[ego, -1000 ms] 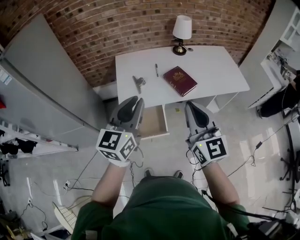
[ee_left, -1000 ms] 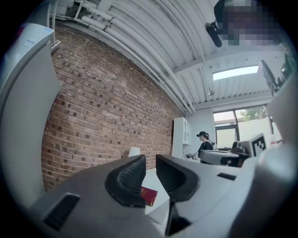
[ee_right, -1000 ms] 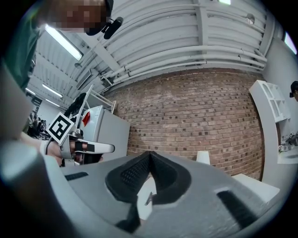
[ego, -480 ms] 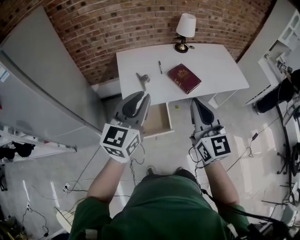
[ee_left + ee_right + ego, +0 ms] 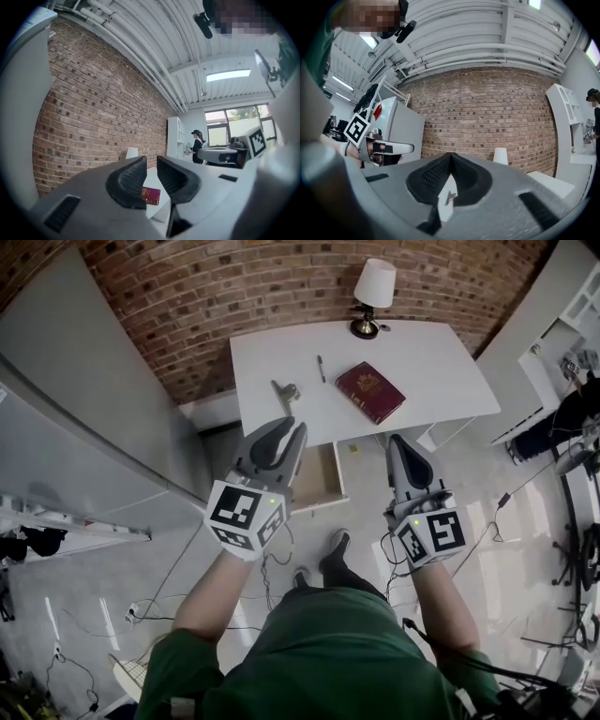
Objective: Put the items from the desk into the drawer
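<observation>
Brick wall [image 5: 234, 287] behind white tabletop [image 5: 431, 371]; drawer [image 5: 314, 479] under its front edge is pulled open.
Left hand-held gripper [image 5: 292, 426] is above the drawer, jaws a narrow gap apart, nothing between. On the tabletop: metal clip [image 5: 284, 390], pen [image 5: 321, 368], red book [image 5: 370, 392], lamp [image 5: 373, 296] at back. Right hand-held gripper [image 5: 397, 439] has jaws closed tip to tip, empty.

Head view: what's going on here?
A person stands at the white desk with a gripper in each hand, both empty: left gripper open, right gripper shut. The dark red book, black pen, small grey metal object and white-shaded lamp sit untouched on it. The wooden drawer below is open.
</observation>
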